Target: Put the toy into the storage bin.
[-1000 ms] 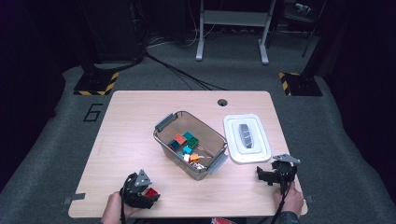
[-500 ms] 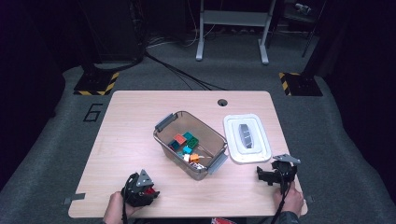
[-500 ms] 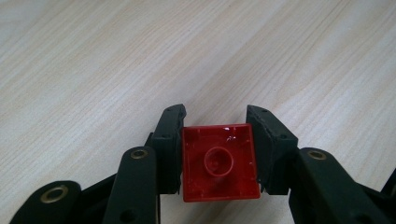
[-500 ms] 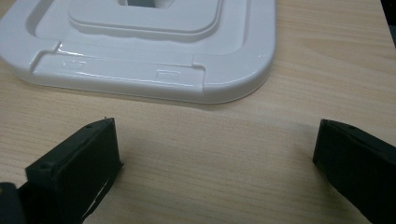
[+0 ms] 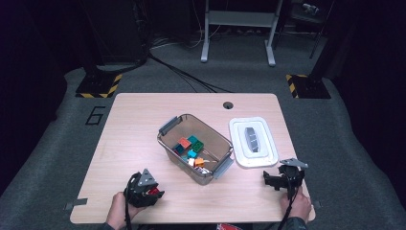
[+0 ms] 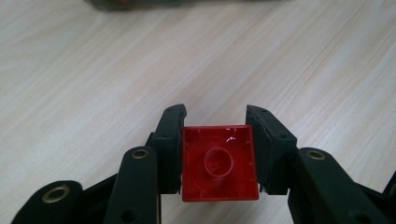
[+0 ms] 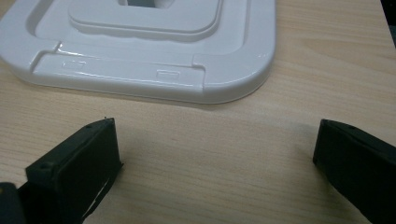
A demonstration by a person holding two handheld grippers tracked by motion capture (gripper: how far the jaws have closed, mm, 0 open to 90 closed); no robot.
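1. Left gripper (image 5: 152,193) sits at the near left of the table (image 5: 134,124) in the high view, in the person's left hand (image 5: 119,215), grey three-cornered plate on top.
2. Its jaws have just been closing; the left gripper view shows both pads pressed flat against opposite sides of a red block (image 6: 219,163), hollow underside with its round tube facing the camera.
3. In the high view the red block shows as a small red patch at the front of the left gripper, near the table's front edge and well apart from the bin.
4. Right gripper (image 5: 273,179) rests at the near right of the table, in the person's right hand (image 5: 298,206), jaws pointing toward the table's middle.
5. The right gripper view shows its jaws standing wide apart over bare wood, nothing between them.
6. White lid (image 7: 154,51) lies flat on the table just beyond the right gripper's jaws, not touching them; in the high view it lies just right of the bin.
7. Clear plastic bin (image 5: 167,143) stands at the table's centre, set at an angle, grey latches at both ends.
8. Inside the bin lie several small blocks: orange (image 5: 184,143), green (image 5: 196,142), teal, and a white piece near the close end.
9. Round cable hole (image 5: 228,105) sits near the table's far edge.
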